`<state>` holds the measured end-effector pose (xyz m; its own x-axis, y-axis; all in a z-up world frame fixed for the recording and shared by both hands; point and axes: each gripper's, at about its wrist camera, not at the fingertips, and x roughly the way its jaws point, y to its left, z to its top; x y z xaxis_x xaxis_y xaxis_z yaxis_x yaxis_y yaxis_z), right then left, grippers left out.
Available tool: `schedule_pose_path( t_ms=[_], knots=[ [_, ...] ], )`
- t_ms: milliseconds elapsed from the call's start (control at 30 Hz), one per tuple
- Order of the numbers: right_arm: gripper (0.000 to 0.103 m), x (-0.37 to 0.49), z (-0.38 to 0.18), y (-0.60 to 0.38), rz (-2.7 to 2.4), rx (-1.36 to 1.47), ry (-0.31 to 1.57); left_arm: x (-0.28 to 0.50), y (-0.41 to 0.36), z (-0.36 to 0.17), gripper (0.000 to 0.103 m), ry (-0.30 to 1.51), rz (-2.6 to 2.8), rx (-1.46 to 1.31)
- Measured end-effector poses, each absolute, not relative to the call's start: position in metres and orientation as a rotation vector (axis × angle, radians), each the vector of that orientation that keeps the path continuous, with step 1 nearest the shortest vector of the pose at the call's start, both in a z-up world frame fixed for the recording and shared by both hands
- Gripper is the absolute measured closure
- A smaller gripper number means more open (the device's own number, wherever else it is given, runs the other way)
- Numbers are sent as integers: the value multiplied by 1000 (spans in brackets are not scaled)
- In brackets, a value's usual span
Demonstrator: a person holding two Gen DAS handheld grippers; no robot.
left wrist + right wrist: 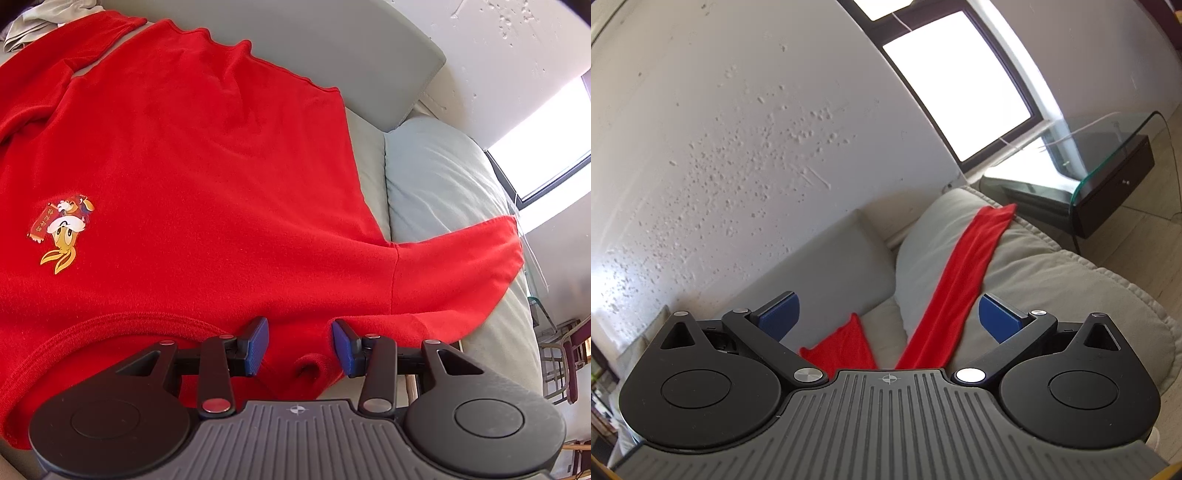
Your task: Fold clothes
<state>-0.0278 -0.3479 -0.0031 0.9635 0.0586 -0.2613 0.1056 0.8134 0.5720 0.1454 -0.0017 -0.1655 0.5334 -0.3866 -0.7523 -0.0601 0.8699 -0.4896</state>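
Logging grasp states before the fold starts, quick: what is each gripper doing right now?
Left gripper: open, over the red sweater shoulder, gripping nothing.
Right gripper: open, empty, above the sleeve.

A pale sofa (436, 184) carries the spread red sweater (207, 166) (one sleeve (964, 266) over the armrest).

The red sweatshirt (192, 155) runs off the left wrist view's left edge; its sleeve (964, 273) end drops behind the sofa arm (1052, 280). The small print (62, 230) lettering is unreadable.
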Motion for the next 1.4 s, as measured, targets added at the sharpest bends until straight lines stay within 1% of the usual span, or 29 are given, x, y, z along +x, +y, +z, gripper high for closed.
schedule_pose_path(
  t_ms=[200, 367, 633, 767, 967, 1233, 1400],
  knots=[
    [0, -33, 9, -347, 31, 669, 288, 148, -8, -159, 60, 1005, -188, -423],
    [0, -22, 6, -348, 80, 712, 331, 149, -13, -150, 60, 984, -149, -343],
    [0, -9, 2, -344, 135, 800, 348, 145, -15, -146, 53, 984, -128, -291],
    [0, -1, 0, -330, 192, 835, 389, 144, -17, -147, 49, 986, -127, -280],
    [0, -2, 7, -312, 235, 801, 405, 150, -15, -153, 49, 988, -104, -289],
    [0, -7, 42, -298, 278, 719, 360, 147, -13, -150, 49, 979, -105, -288],
    [0, -9, 55, -290, 308, 678, 362, 140, -9, -145, 49, 970, -138, -292]
  ],
)
